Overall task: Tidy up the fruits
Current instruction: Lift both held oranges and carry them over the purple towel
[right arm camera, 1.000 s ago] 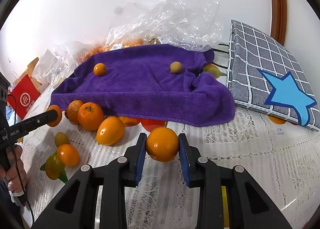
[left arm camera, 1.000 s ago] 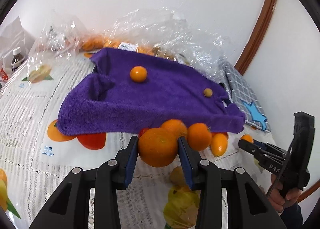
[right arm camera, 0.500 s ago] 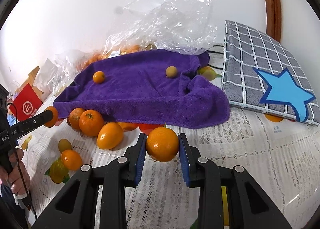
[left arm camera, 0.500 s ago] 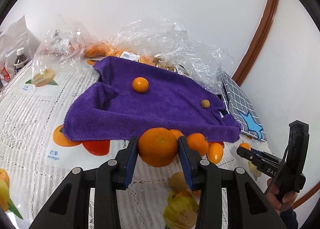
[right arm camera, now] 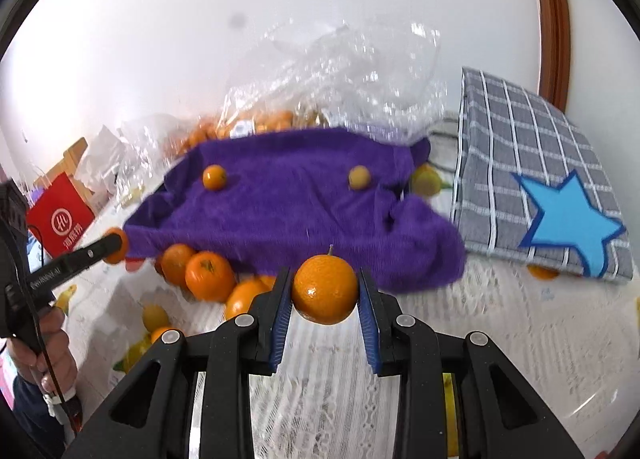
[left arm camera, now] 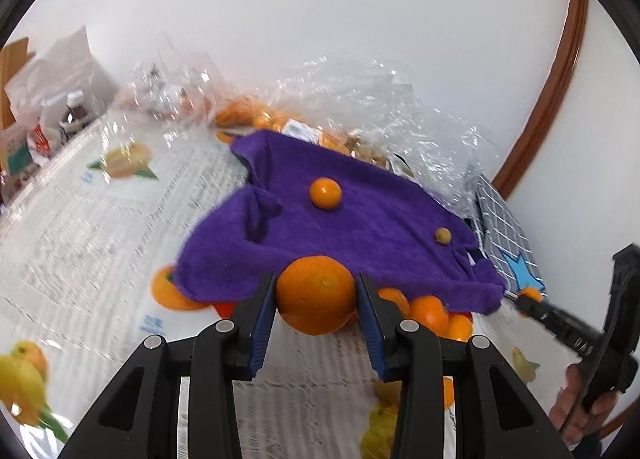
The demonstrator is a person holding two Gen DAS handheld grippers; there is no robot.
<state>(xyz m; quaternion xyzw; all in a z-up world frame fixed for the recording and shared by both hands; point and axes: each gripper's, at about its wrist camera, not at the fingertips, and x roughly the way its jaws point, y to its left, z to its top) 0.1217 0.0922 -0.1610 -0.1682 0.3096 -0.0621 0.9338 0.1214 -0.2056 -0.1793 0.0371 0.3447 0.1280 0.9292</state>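
Observation:
My left gripper (left arm camera: 317, 295) is shut on a large orange (left arm camera: 316, 293), held above the table before the purple towel (left arm camera: 360, 227). My right gripper (right arm camera: 325, 291) is shut on a smaller orange with a stem (right arm camera: 325, 289), also raised before the towel (right arm camera: 288, 203). On the towel lie a small orange (left arm camera: 326, 193) and a small brownish fruit (left arm camera: 443, 235). Several loose oranges (right arm camera: 204, 275) lie along the towel's near edge. Each gripper shows in the other's view, the right one (left arm camera: 532, 301) and the left one (right arm camera: 114, 245).
Clear plastic bags with more fruit (right arm camera: 320, 91) stand behind the towel by the wall. A grey checked cushion with a blue star (right arm camera: 540, 187) lies right. A red bag (right arm camera: 60, 219), boxes and a bottle (left arm camera: 76, 115) sit far left. The tablecloth (left arm camera: 100, 227) has printed fruit.
Both grippers have risen and pulled back with their oranges, so the towel and loose fruit look lower and farther. The grips are unchanged.

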